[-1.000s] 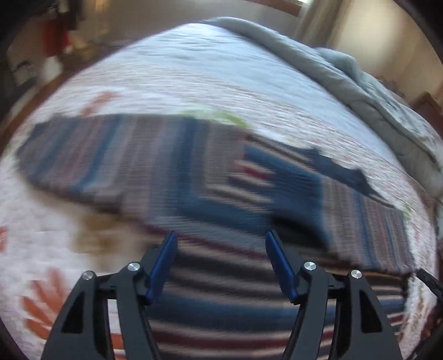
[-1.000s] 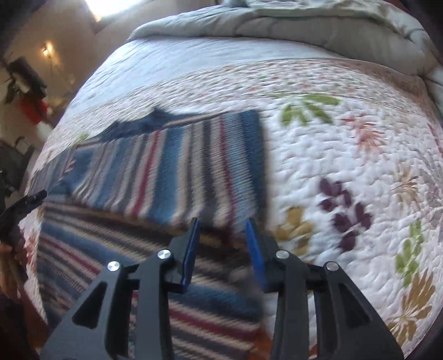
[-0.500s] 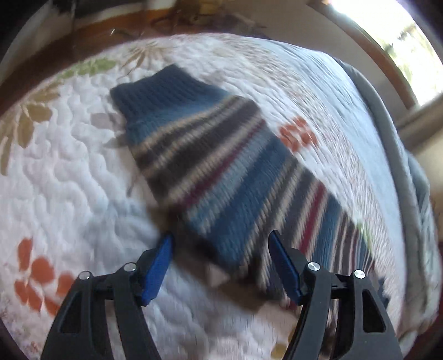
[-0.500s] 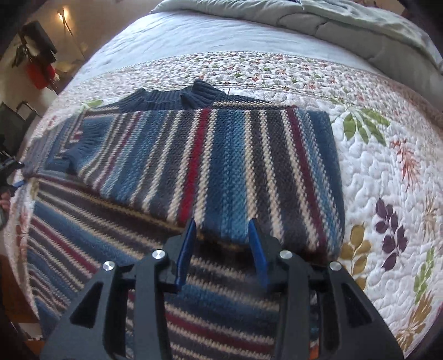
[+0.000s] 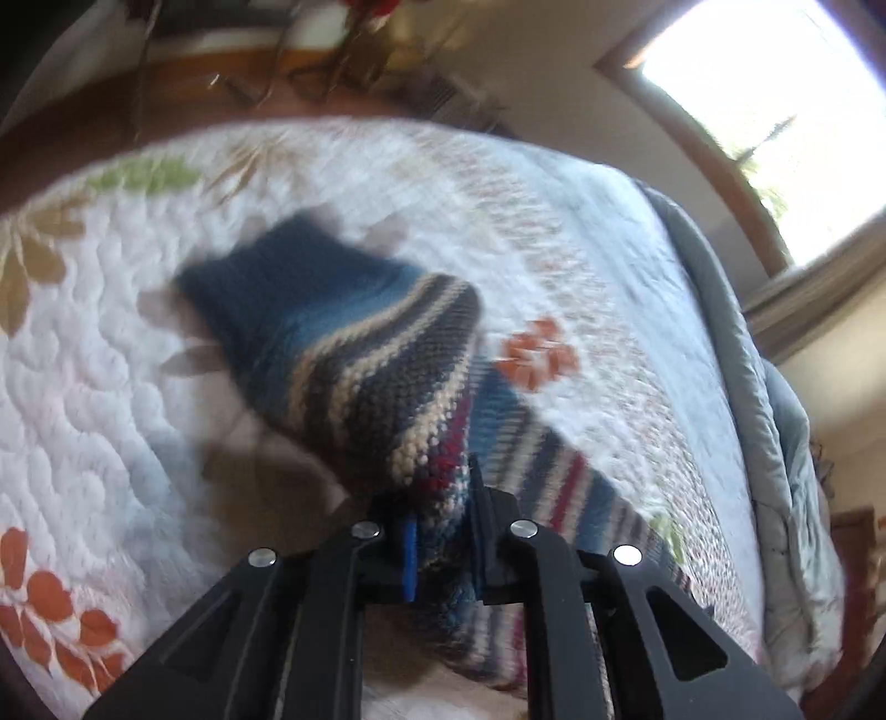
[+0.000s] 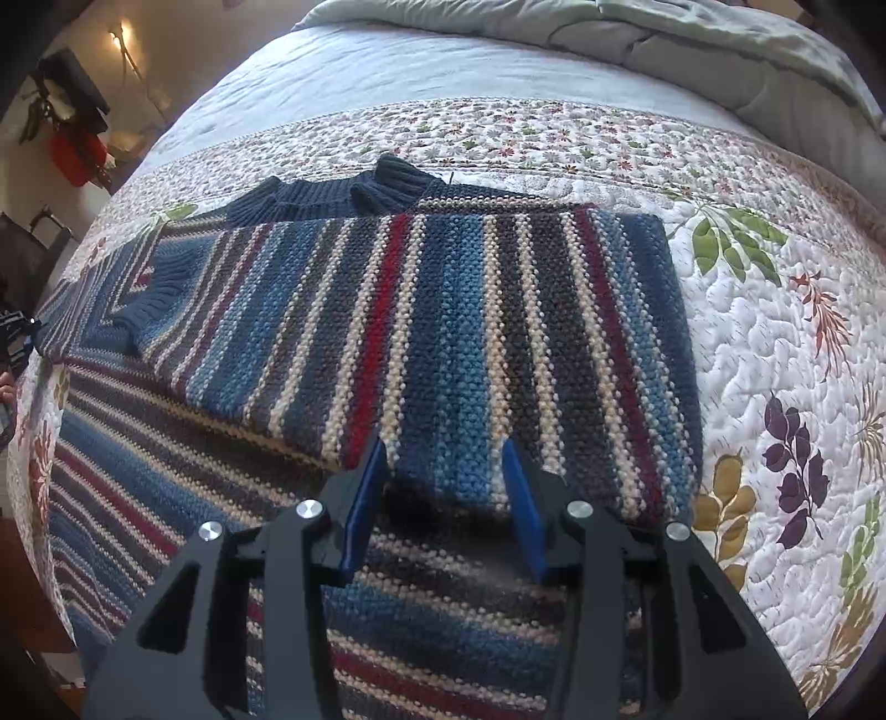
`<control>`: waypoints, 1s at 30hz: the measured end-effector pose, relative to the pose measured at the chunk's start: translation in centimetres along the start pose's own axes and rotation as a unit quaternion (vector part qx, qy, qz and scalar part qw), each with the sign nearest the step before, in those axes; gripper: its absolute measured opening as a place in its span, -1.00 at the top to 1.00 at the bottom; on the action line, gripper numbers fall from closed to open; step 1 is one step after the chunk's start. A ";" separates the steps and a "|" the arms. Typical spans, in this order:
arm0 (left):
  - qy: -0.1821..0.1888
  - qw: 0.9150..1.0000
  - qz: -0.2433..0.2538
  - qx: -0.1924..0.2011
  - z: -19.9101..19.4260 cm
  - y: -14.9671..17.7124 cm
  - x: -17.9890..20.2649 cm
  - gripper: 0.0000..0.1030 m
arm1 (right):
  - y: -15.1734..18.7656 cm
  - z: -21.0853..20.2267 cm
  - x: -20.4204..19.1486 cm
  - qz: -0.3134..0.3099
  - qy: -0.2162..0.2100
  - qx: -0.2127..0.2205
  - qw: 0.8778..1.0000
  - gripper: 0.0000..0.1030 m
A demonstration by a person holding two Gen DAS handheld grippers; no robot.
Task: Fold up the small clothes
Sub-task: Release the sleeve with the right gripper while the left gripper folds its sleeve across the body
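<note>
A striped knit sweater (image 6: 443,332) in blue, red, cream and grey lies on a floral quilt, its right side folded over the body. In the left wrist view my left gripper (image 5: 443,531) is shut on the sweater's sleeve (image 5: 360,360) and lifts it off the quilt; the dark blue cuff hangs ahead. My right gripper (image 6: 443,498) is open and empty, just above the lower edge of the folded part. The dark ribbed collar (image 6: 343,194) lies at the far side.
The white floral quilt (image 6: 775,360) covers the bed. A grey-green duvet (image 6: 692,44) is bunched at the far end and also shows in the left wrist view (image 5: 775,443). A window (image 5: 775,111) and wooden floor lie beyond the bed edge.
My left gripper has shut on the sleeve and raised it from the quilt. My right gripper has stayed open and come slightly closer to the folded edge.
</note>
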State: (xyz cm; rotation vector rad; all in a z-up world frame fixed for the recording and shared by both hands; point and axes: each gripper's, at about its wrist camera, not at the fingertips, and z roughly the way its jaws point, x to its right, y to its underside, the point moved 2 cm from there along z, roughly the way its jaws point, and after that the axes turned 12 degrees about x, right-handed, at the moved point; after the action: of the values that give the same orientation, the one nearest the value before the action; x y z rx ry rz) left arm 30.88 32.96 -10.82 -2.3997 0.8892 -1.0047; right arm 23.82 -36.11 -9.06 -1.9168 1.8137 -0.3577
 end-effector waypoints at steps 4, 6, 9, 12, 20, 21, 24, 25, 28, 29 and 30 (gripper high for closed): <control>0.046 0.997 0.063 0.020 -2.6 1.8 5.9 0.74 | 0.4 -0.7 0.3 0.005 -0.009 0.005 1.000 0.15; 0.072 0.991 0.110 0.022 -3.9 3.4 10.1 0.74 | 0.5 -1.1 0.5 0.008 -0.014 0.007 1.000 0.14; 0.116 0.980 0.159 0.012 -5.6 6.2 14.9 0.74 | 0.7 -1.5 0.8 0.009 -0.018 0.009 1.000 0.12; 0.161 0.962 0.222 -0.006 -7.4 10.5 20.4 0.74 | 1.0 -2.0 1.1 0.010 -0.022 0.015 1.000 0.09; 0.250 0.908 0.324 -0.090 -9.2 25.4 29.5 0.69 | 1.8 -2.4 1.9 0.015 -0.031 0.020 0.999 0.10; 0.248 0.905 0.330 -0.107 -8.6 26.7 29.8 0.67 | 2.0 -2.4 1.9 0.015 -0.032 0.019 0.999 0.09; 0.229 0.902 0.331 -0.156 -6.4 29.6 29.2 0.49 | 2.4 -2.5 2.1 0.013 -0.034 0.017 0.999 0.06; 0.227 0.902 0.331 -0.163 -6.2 30.1 29.0 0.35 | 2.5 -2.4 2.1 0.011 -0.033 0.015 0.999 0.05; 0.207 0.904 0.337 -0.164 -7.6 30.2 26.8 -0.16 | 2.8 -2.2 2.2 0.005 -0.022 0.007 1.000 0.02; 0.201 0.905 0.339 -0.159 -8.4 30.2 26.2 -0.39 | 2.9 -2.1 2.2 0.006 -0.021 0.005 1.000 0.02; 0.200 0.907 0.338 -0.150 -9.6 29.9 25.3 -0.47 | 2.9 -2.0 2.2 0.006 -0.023 0.003 1.000 0.02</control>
State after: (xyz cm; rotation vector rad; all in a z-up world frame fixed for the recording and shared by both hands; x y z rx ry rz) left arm 25.46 -6.93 -8.75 -1.8479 1.9728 -1.1291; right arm 20.53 -38.67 -9.16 -1.8937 1.7924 -0.3132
